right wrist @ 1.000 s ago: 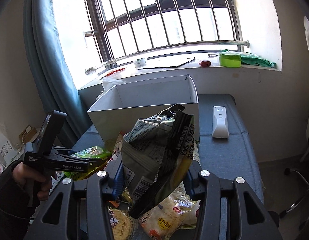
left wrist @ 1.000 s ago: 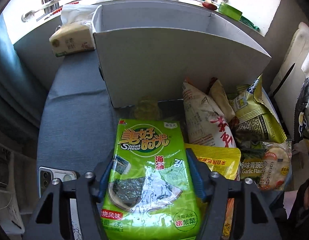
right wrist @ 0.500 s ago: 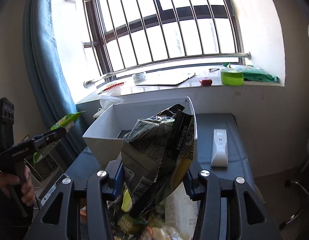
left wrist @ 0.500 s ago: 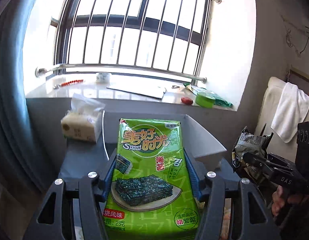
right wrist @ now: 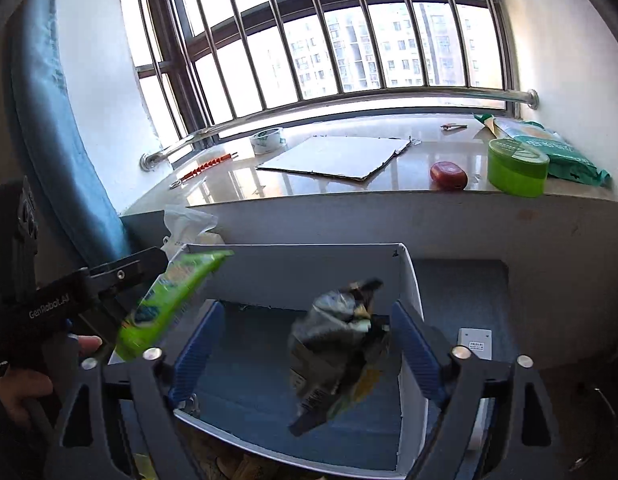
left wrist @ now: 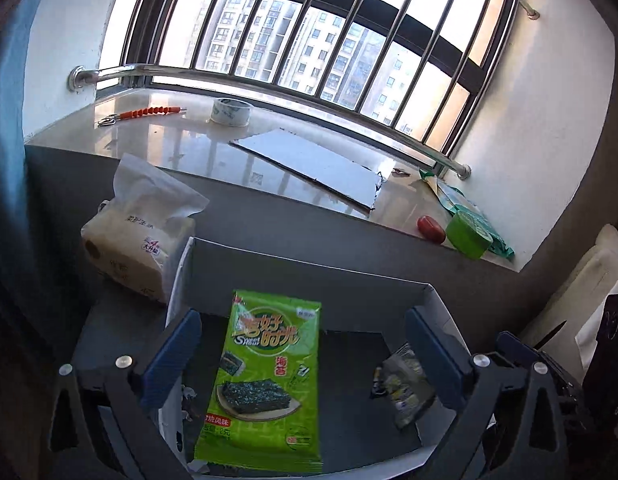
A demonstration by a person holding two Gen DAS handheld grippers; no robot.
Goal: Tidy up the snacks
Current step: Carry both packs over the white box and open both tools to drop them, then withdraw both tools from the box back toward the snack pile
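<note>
We hold both grippers over a white box. The left gripper is spread wide, and the green seaweed pack sits between its fingers, untouched. The right gripper is also wide, and the dark bag, blurred, appears to be loose in mid-air above the box floor.

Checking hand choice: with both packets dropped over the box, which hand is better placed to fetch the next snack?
Right, probably. Left gripper and right gripper are both open, but only the right wrist view shows loose snacks just below it, before the box's near wall.
</note>
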